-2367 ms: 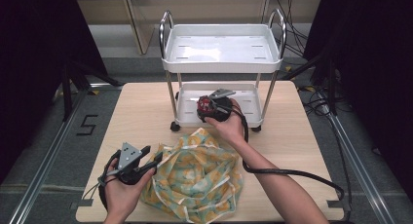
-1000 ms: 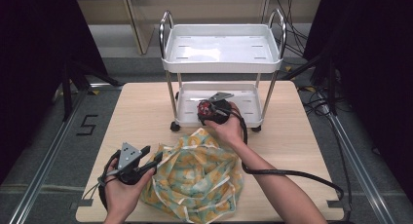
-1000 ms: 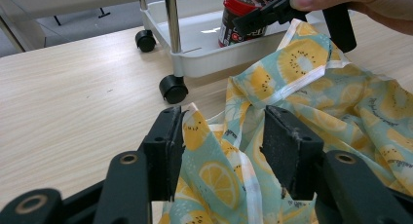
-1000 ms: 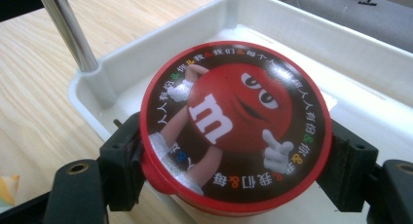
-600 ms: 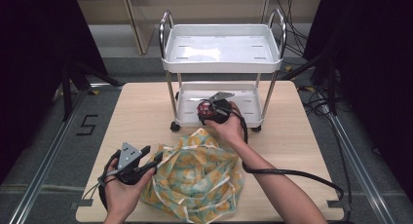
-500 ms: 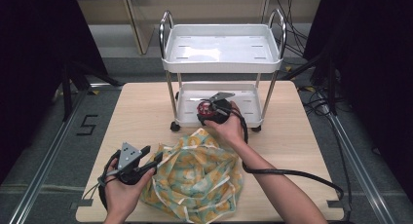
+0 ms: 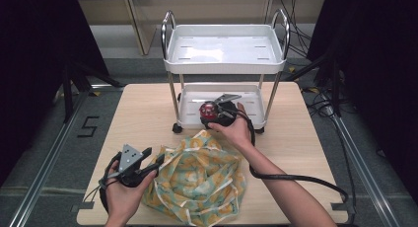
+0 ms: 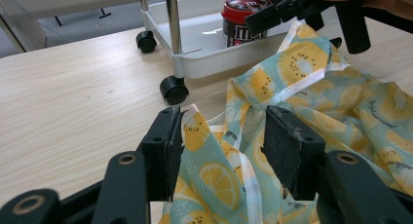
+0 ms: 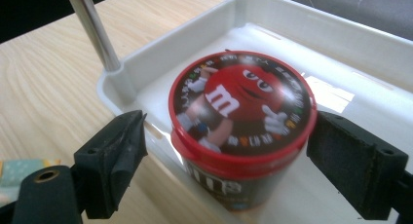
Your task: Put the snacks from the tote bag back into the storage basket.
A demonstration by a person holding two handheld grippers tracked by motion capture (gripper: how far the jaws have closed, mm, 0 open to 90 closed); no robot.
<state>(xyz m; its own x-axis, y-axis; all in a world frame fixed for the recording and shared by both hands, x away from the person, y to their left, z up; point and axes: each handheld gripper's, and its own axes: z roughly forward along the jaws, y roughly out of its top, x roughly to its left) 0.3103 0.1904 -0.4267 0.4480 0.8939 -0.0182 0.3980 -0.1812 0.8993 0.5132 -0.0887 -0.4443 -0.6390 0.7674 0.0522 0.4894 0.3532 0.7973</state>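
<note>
A red-lidded M&M's can (image 9: 241, 107) stands in the lower tray (image 9: 160, 58) of a small white cart. My right gripper (image 9: 229, 136) straddles it; its jaws have just been opening. The left pad stands clear of the can and the right pad is level with the lid's edge. From above, the can (image 7: 207, 108) is at the tray's front, with the right gripper (image 7: 211, 114) around it. My left gripper (image 8: 221, 136) is open, with a fold of the fruit-print cloth bag (image 8: 311, 87) standing loosely between its jaws. The bag (image 7: 202, 180) lies crumpled on the table beside the left gripper (image 7: 148, 160).
The cart (image 7: 224, 49) stands at the table's far middle, with a bare top tray, chrome posts and black castors (image 8: 174, 90). Light wood table (image 7: 140, 113) stretches to the left and right of it. The right gripper's black cable (image 7: 296, 177) loops over the table's right side.
Barely anything differs from above. The right hand and can stay at the lower tray's front, and the left hand and bag hold still.
</note>
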